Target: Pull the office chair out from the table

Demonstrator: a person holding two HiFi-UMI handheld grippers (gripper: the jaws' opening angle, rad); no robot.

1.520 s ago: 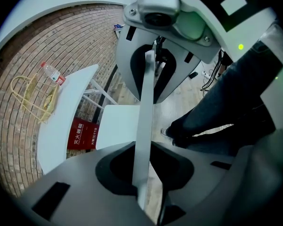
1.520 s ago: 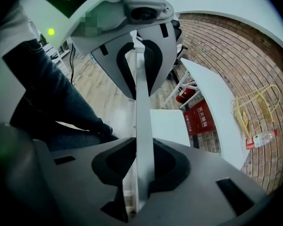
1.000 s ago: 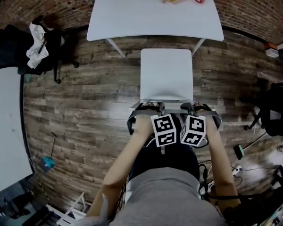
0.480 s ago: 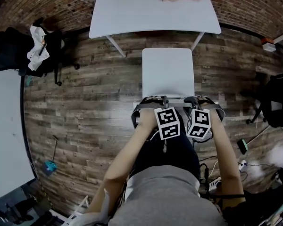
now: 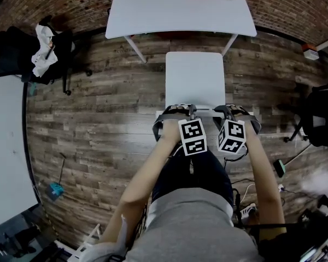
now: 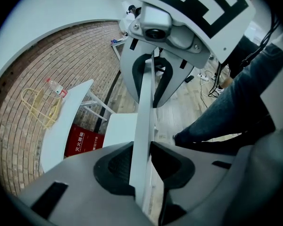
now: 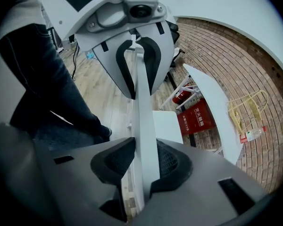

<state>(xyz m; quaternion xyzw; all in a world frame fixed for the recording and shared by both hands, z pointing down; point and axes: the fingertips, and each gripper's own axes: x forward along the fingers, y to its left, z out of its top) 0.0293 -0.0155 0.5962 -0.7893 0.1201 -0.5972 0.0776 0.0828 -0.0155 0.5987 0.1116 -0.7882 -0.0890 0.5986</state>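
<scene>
Mid-frame, the left gripper [image 5: 175, 111] and right gripper [image 5: 235, 111] each pinch the office chair [image 5: 195, 81] by its backrest [image 6: 144, 121] edge, their jaws having just been opening.

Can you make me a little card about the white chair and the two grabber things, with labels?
chair: white chair, standing apart from the table, floor showing between them
left gripper: left gripper over the backrest top edge; pads touch it; jaws have just been opening
right gripper: right gripper on the same edge; pads touch it; jaws have just been opening
</scene>
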